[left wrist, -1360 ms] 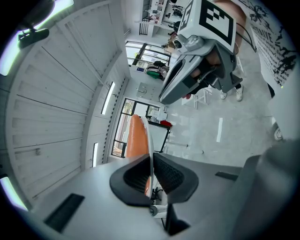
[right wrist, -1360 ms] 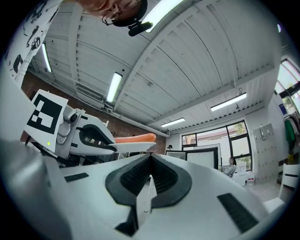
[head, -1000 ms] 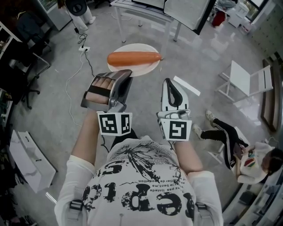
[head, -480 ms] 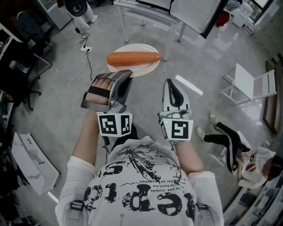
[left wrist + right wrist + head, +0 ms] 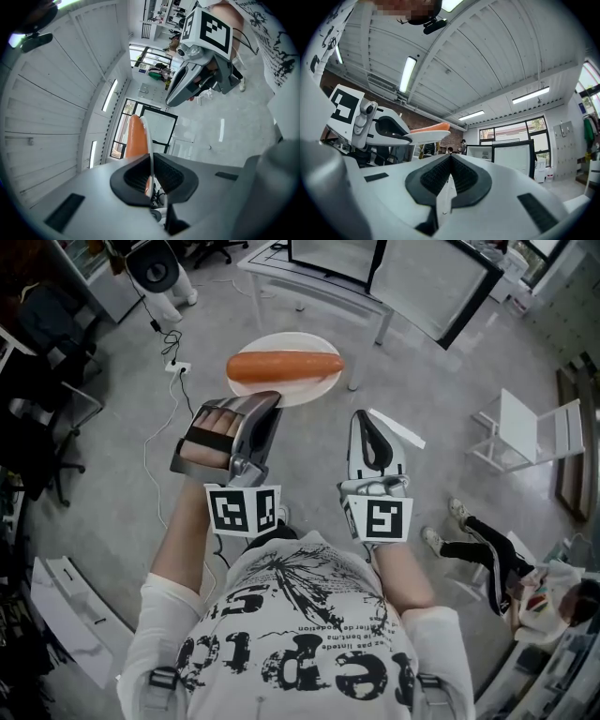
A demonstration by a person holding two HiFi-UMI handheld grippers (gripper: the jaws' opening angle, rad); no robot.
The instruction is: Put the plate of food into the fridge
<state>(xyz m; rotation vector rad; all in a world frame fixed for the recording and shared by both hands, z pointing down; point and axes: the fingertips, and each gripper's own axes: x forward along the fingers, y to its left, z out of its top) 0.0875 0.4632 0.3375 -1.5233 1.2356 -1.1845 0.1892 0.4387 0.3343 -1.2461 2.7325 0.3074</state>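
A white plate carries a long orange sausage-like piece of food and is held level over the floor. My left gripper is shut on the plate's near rim. In the left gripper view the rim runs edge-on between the pads, with the orange food behind it. My right gripper hangs beside it to the right, shut, with nothing between its pads. The right gripper view shows its jaws closed, and the plate with the food off to its left.
A white table with dark-framed panels stands ahead. A white folding chair is at the right, and a person sits on the floor beyond it. A cable and power strip lie at the left, near a fan.
The floor and furniture have slid down and toward me in the head view: the table and panels are nearer. Both grippers and the plate keep the same pose relative to each other.
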